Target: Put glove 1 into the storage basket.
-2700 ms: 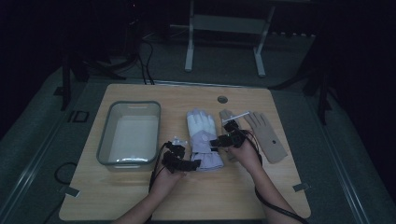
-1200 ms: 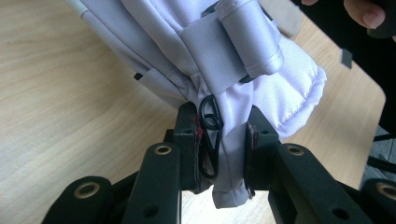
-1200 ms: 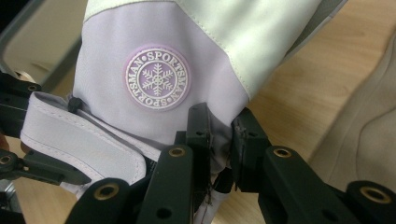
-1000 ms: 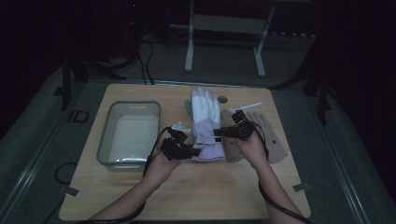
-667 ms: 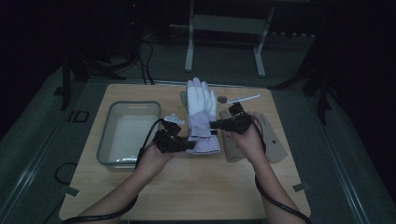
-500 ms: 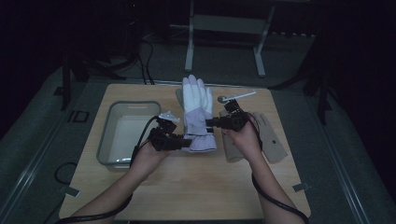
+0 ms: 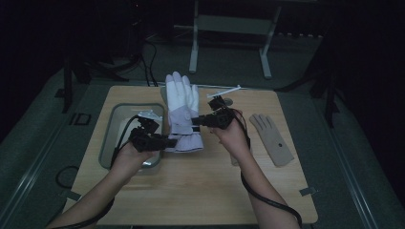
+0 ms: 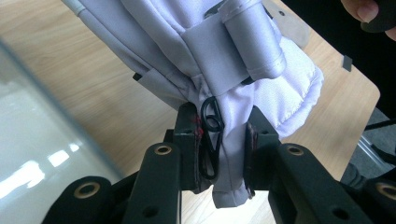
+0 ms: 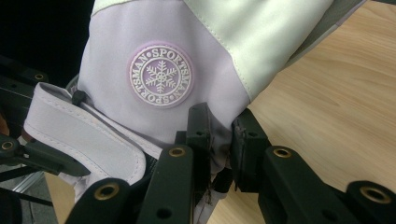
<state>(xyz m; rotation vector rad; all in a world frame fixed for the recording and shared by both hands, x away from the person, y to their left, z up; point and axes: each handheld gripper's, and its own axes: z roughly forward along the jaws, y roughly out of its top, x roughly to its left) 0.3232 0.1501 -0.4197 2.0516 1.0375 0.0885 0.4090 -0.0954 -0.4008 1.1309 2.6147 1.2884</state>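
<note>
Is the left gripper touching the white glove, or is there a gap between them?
Touching. In the left gripper view, the left gripper has both jaws pressed on the cuff fabric of the glove, with the cloth bunched between them and no gap.

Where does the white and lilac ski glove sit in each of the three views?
High view: ski glove held upright at centre, between both grippers.
Left gripper view: its cuff pinched between the jaws, centre.
Right gripper view: its snowflake badge above the jaws.
Shared landmark: the wooden table.
</note>
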